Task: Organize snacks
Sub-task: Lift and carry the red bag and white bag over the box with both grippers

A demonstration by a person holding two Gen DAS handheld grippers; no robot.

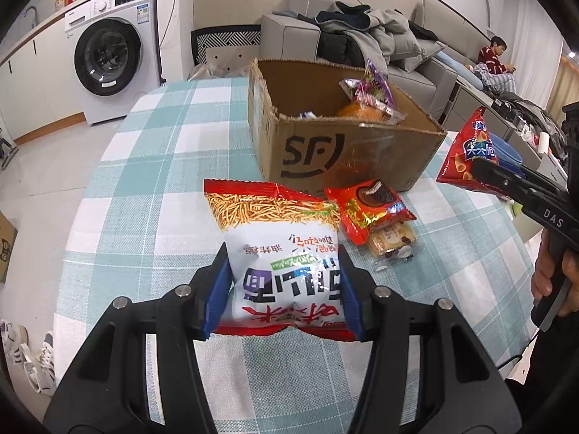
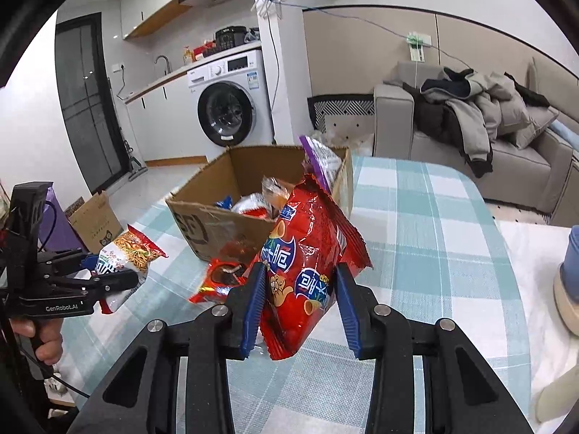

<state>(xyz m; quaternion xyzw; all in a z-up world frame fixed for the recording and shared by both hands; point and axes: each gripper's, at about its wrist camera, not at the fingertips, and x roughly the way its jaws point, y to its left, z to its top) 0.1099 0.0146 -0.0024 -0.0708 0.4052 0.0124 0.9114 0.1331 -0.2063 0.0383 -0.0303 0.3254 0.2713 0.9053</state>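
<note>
My left gripper point(image 1: 284, 289) is shut on a white-and-red noodle snack bag point(image 1: 282, 253), held just above the checked tablecloth point(image 1: 163, 181). My right gripper point(image 2: 300, 307) is shut on a red crisp bag point(image 2: 307, 267), lifted off the table to the right of the box. An open cardboard box point(image 1: 347, 152) with several snacks inside stands behind both bags. In front of it lie a red pie packet point(image 1: 369, 209) and a clear biscuit packet point(image 1: 392, 240). The right wrist view shows the left gripper point(image 2: 105, 271) with its noodle bag point(image 2: 130, 249) left of the box point(image 2: 217, 224).
A grey sofa point(image 2: 506, 152) piled with clothes stands beyond the table, and a person point(image 1: 494, 59) sits at its far end. A washing machine point(image 2: 228, 108) is at the back left. The table edge point(image 1: 87, 195) drops to the floor at left.
</note>
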